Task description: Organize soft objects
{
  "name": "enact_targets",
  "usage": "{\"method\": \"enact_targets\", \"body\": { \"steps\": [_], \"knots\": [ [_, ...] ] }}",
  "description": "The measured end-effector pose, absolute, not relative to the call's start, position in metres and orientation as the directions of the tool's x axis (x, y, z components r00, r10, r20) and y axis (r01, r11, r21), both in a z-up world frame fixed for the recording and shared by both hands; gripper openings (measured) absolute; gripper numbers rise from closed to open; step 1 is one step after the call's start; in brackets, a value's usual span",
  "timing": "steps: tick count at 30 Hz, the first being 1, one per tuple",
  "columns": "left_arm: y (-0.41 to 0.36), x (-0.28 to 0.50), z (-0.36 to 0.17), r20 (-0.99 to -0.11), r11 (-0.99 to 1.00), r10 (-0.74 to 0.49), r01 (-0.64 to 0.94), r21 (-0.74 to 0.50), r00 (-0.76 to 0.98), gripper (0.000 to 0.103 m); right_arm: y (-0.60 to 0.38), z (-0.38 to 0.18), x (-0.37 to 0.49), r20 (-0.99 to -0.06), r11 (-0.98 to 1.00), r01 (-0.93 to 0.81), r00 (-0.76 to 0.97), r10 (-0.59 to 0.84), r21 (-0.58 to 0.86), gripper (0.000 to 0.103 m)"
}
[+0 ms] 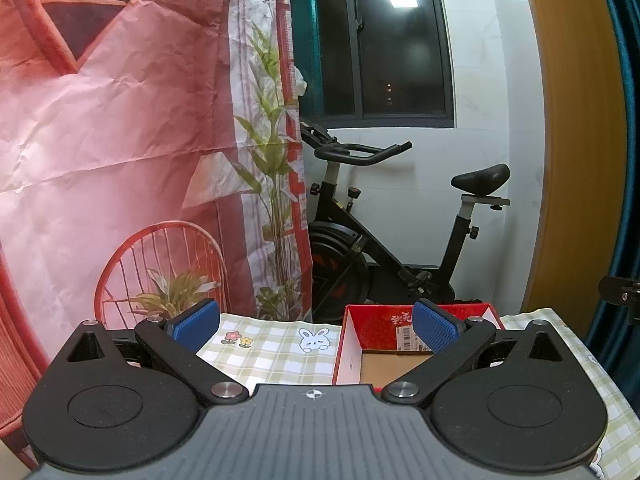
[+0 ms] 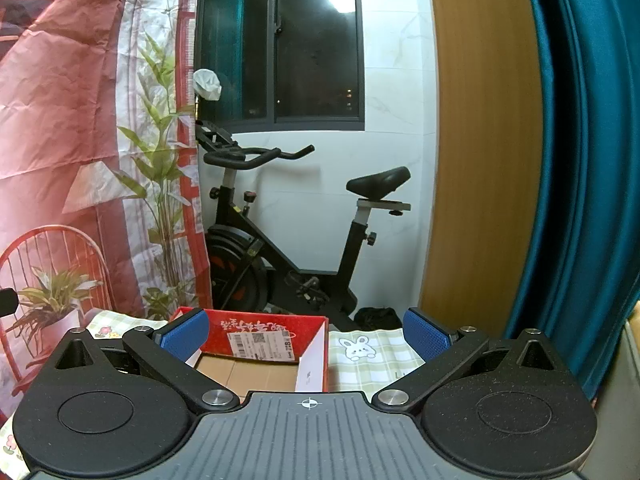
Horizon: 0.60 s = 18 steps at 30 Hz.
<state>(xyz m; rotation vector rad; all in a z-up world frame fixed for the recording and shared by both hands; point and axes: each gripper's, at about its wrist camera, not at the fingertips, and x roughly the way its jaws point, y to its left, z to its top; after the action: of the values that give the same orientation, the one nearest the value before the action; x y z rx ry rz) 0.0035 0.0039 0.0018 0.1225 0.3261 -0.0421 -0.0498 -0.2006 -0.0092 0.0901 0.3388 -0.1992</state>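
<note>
An open red cardboard box (image 1: 376,326) with a brown floor stands on the checked tablecloth (image 1: 272,354) at the far edge of the table. My left gripper (image 1: 316,326) is open, blue pads wide apart, nothing between them; its right pad sits in front of the box. In the right wrist view the same red box (image 2: 260,330) lies ahead and slightly left. My right gripper (image 2: 306,332) is open too, holding nothing. The box's visible floor is bare. No soft objects show in either view.
A black exercise bike (image 1: 384,224) stands behind the table under a dark window. A printed red backdrop (image 1: 120,140) hangs at the left. A wooden panel (image 2: 484,140) and teal curtain (image 2: 580,160) stand at the right. The tablecloth (image 2: 372,356) continues right of the box.
</note>
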Motion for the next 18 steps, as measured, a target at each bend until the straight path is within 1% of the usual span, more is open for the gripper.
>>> {"method": "enact_targets", "body": {
  "steps": [18],
  "knots": [
    [0.0018,0.005,0.0016,-0.335,0.992,-0.038,0.076,0.102,0.941,0.103,-0.1951,-0.0111,-0.0521,-0.336,0.977,0.208,0.925,-0.178,0.055,0.103]
  ]
}}
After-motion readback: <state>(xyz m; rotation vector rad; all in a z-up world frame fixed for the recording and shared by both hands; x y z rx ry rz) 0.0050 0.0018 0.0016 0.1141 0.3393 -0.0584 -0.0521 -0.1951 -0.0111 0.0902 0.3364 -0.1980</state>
